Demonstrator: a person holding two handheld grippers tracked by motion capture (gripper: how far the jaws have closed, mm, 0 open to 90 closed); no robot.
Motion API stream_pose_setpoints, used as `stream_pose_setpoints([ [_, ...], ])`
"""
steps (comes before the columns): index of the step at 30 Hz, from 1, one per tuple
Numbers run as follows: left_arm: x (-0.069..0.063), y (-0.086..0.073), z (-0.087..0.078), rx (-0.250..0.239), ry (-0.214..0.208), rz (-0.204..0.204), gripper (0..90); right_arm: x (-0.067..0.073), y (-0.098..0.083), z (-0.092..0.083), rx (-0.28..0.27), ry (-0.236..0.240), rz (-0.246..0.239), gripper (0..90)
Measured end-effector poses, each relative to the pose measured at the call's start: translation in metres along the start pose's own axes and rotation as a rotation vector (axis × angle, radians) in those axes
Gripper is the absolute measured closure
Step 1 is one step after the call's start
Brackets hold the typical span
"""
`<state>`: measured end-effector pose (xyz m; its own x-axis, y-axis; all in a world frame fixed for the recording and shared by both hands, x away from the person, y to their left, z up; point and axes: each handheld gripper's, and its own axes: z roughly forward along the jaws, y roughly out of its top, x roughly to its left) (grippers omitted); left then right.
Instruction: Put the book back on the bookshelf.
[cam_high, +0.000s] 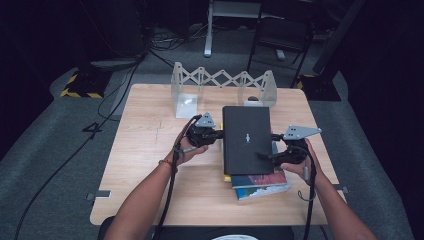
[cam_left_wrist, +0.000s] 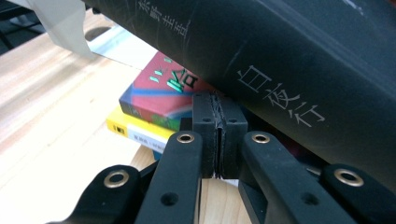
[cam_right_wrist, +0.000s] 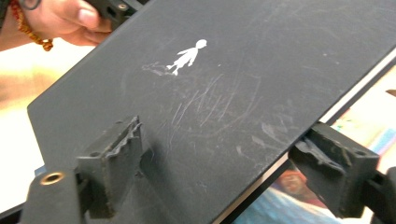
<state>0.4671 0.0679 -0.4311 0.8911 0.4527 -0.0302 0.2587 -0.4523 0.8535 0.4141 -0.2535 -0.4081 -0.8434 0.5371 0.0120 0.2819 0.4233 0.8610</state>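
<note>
A black book with a small white figure on its cover lies tilted on a stack of books. My left gripper is shut with nothing between its pads. In the left gripper view its tips push up under the black book's spine, above a red book and a yellow book. My right gripper is at the book's right edge. In the right gripper view its jaws straddle the cover, one pad on top, the other just off the page edge.
An expanding clear rack stands along the far edge of the wooden table, with a small dark object by it. The person's left hand is beyond the book's far corner.
</note>
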Motion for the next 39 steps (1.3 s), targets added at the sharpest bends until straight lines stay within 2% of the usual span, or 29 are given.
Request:
stream_pose_setpoints([
  [3,0.0,0.008,-0.002,-0.011,0.005,-0.001,87.6,-0.003,0.003,-0.003,-0.02,-0.029,-0.006,22.7],
  [9,0.004,0.019,-0.001,-0.02,0.01,-0.008,87.3,-0.007,0.009,-0.009,-0.042,-0.097,-0.048,30.9],
  [17,-0.002,0.022,-0.007,-0.055,0.0,-0.012,87.2,-0.004,0.004,-0.019,-0.103,-0.113,-0.071,41.7],
  [19,-0.006,0.021,-0.011,-0.06,0.01,-0.012,86.5,0.0,0.001,-0.024,-0.123,-0.122,-0.092,45.3],
  [24,-0.013,0.022,-0.019,-0.078,0.003,-0.004,82.6,0.01,-0.003,-0.031,-0.158,-0.135,-0.115,50.6],
  [31,-0.02,0.025,-0.027,-0.088,-0.016,-0.002,76.8,0.02,-0.006,-0.04,-0.172,-0.149,-0.146,55.7],
  [37,-0.029,0.027,-0.036,-0.088,-0.028,0.029,70.5,0.026,-0.012,-0.049,-0.182,-0.131,-0.176,60.4],
  [38,-0.034,0.027,-0.04,-0.089,-0.047,0.036,69.7,0.027,-0.013,-0.051,-0.183,-0.129,-0.178,61.5],
  [39,-0.034,0.027,-0.04,-0.089,-0.047,0.036,68.8,0.027,-0.013,-0.051,-0.183,-0.129,-0.178,61.5],
])
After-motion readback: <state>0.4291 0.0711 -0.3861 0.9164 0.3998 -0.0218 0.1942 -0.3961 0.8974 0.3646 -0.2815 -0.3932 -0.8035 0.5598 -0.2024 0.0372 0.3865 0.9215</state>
